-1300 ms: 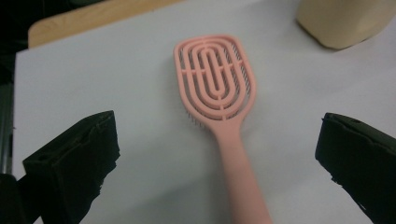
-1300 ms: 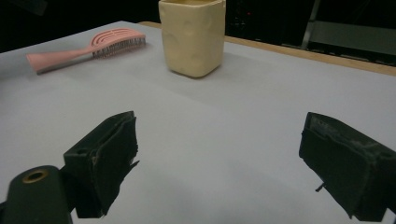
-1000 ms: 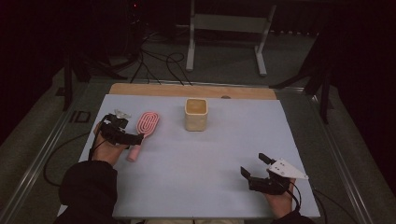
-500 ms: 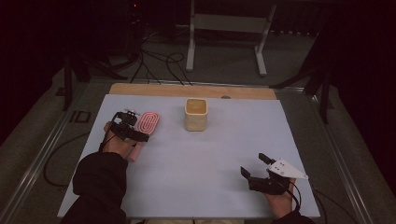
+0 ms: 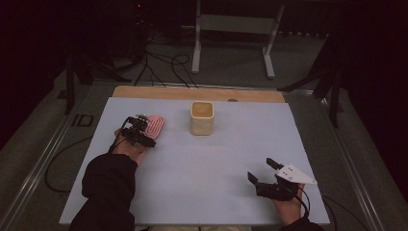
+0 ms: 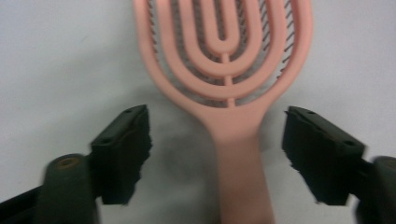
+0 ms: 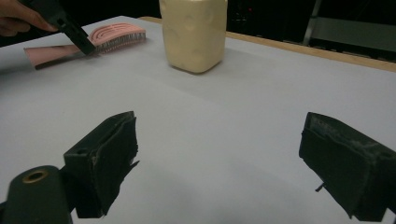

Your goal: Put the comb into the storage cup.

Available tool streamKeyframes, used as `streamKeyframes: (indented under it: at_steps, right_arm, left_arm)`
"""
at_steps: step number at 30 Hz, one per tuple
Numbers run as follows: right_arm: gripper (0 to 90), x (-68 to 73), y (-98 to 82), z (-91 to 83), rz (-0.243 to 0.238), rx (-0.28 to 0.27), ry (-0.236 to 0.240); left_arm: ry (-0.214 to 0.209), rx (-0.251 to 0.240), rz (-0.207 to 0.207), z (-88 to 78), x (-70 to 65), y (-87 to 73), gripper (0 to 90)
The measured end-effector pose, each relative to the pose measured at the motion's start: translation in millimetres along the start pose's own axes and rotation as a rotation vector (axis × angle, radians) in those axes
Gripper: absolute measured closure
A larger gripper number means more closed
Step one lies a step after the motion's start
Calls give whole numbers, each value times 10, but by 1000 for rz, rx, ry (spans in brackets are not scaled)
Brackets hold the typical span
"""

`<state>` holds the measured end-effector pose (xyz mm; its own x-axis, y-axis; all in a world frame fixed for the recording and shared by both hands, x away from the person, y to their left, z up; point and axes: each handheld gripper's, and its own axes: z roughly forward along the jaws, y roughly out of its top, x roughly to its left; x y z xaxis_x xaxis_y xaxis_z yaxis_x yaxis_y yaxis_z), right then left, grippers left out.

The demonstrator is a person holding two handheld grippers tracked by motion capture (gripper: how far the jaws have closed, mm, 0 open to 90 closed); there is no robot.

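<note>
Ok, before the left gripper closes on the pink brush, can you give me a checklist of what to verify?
1. Handle of the pink brush lies between the jaws of the left gripper: ok.
2. Jaws, which have just been closing, not yet pressing the handle; a gap shows on each side: ok.
3. Handle centred between the jaws: ok, roughly.
4. Brush lies flat on the table, bristles down: ok.
5. Cream container stands apart from the brush: ok.
6. Right gripper open, holding nothing, far from the brush: ok.
</note>
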<state>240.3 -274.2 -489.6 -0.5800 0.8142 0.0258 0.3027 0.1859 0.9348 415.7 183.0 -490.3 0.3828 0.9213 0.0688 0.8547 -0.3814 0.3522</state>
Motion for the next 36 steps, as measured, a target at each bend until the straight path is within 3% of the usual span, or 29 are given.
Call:
streamKeyframes:
  at_steps: [5, 9, 25, 29, 36]
  right_arm:
    - [111, 0, 0, 0, -2, 2, -2]
    - [111, -2, -2, 3, -1, 5, -6]
    - [111, 0, -5, 8, -6, 10, -7]
    - [112, -4, -6, 5, -3, 11, -7]
    - [115, -2, -7, 7, -4, 11, -9]
  left_arm:
    - [-1, 22, -2, 41, -30, 5, 396]
    - [-28, 31, -15, 45, -40, 23, 492]
    - [-67, 21, 10, 38, -70, 25, 702]
    - [-84, 5, 8, 25, -65, 16, 715]
    - [-114, -70, -3, -104, -62, 11, 792]
